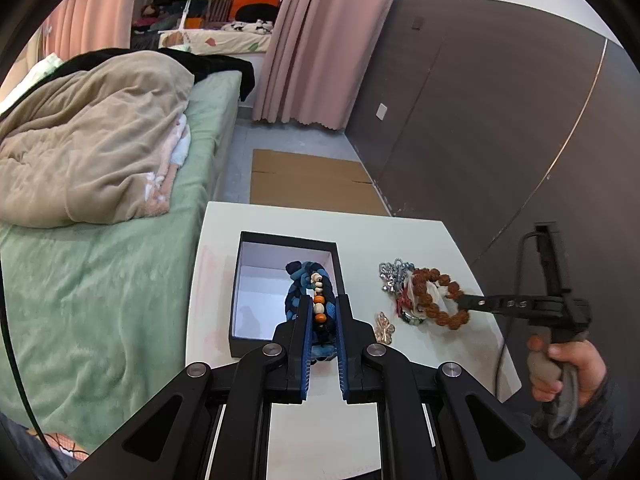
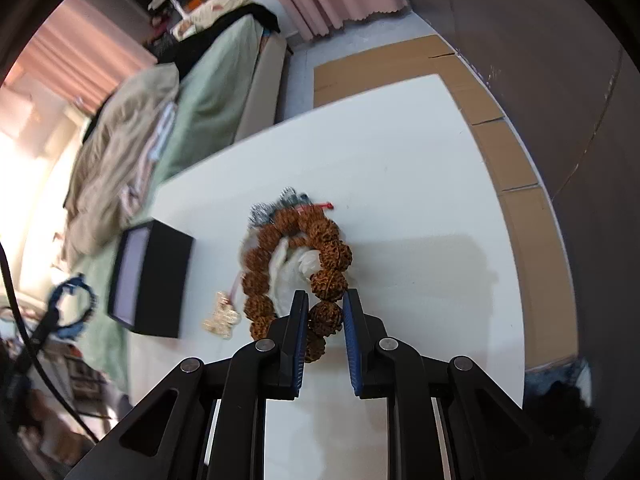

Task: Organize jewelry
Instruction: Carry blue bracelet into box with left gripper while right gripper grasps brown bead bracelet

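Two tools are loaded — the left tool (image 1: 323, 312) clamps a blue braided bracelet (image 1: 310, 280) directly above the black box (image 1: 240, 280), while the right tool (image 2: 326, 312) pinches the brown bead bracelet (image 2: 296, 264) on the bench (image 2: 420, 184) — box to its left.

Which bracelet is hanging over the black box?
The blue braided bracelet with small orange and white beads, held in the left tool. The brown knobbly seed bracelet lies on the white table.
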Motion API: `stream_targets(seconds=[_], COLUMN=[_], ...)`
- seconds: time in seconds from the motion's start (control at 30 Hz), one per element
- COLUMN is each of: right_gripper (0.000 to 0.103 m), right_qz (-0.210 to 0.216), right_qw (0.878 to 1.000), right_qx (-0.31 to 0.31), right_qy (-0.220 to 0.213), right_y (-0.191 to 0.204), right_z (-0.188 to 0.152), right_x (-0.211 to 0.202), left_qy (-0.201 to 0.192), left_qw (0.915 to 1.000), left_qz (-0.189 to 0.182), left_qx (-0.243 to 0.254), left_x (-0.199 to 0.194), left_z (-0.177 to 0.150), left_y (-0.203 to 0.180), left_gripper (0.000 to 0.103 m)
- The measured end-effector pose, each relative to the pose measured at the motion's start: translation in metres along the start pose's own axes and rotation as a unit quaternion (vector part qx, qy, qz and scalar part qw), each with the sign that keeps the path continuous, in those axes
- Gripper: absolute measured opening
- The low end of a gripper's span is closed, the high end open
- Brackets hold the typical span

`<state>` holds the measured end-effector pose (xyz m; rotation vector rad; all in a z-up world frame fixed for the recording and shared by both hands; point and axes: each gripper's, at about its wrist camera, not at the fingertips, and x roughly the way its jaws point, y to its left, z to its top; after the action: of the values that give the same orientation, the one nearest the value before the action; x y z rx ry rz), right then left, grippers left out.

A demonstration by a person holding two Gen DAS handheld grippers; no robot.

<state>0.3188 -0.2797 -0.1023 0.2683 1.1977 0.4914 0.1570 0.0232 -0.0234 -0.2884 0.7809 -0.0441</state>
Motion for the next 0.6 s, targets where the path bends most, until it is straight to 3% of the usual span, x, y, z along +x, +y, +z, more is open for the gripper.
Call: stream_targets(seconds=[0.27, 0.47, 0.6], right_gripper=[0.018, 0.018, 0.018], right_qz=[0.047, 0.049, 0.058], right_qw=[0.998, 0.997, 0.996], right_qx=[0.001, -0.023, -0.035], right_qy=[-0.032, -0.050, -0.059], right_y=[0.028, 0.058, 0.076], right_z=[0.009, 0.015, 0.019], right_x=[-0.029, -0.042, -0.050], left_qy=[0.004, 0.007, 0.028], left_qw=[1.0000, 0.9998, 0.9989], left_qz=[-0.008, -0.018, -0.033], left_qx=[0.001, -0.001, -0.016], left_x=[0.012, 0.023, 0.035], left_z=[0.012, 0.024, 0.034], left_y=[0.005, 0.009, 0.014], left_gripper=[0.011, 0.011, 0.020])
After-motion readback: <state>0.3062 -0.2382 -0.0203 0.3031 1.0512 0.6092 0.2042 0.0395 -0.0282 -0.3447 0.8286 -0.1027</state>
